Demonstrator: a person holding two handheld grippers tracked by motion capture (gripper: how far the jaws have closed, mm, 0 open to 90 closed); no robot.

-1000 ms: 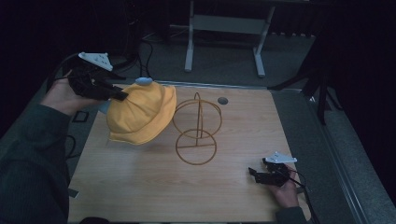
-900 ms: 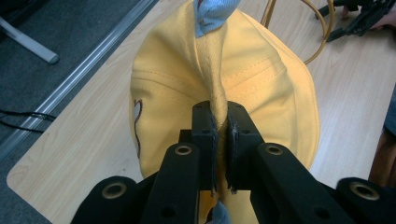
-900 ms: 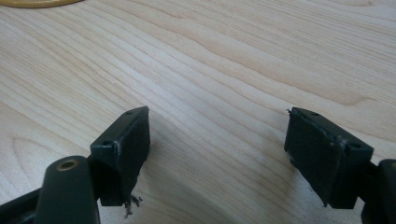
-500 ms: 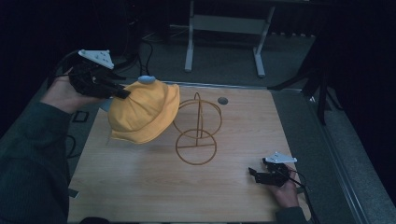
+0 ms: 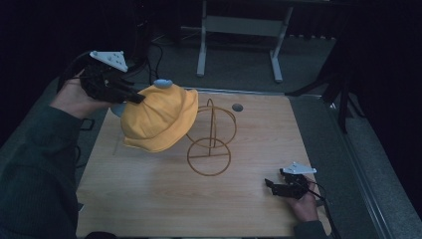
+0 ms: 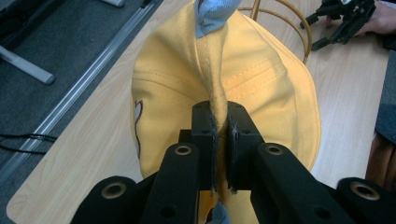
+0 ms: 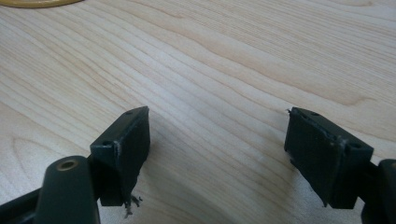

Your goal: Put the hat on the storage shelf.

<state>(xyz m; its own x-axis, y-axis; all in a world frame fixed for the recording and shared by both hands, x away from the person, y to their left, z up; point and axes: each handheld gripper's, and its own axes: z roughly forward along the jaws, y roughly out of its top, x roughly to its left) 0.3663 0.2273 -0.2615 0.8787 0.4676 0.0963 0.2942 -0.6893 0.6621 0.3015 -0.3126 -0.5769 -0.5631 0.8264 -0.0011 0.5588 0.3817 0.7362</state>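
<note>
Both grippers barely shifted: left gripper (image 6: 219,135) stays clamped on yellow hat (image 5: 159,119), right gripper (image 7: 217,154) gapes apart.

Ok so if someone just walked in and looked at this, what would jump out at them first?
The bright yellow hat stands out, lifted above the left side of the wooden table, pinched by a fold of its fabric in the left gripper. Next to it stands a golden wire stand near the table's middle. The right gripper rests open at the near right corner.

Light wooden table (image 5: 149,199), grey metal stand legs (image 5: 239,30) behind, black cables (image 5: 154,55) on floor
</note>
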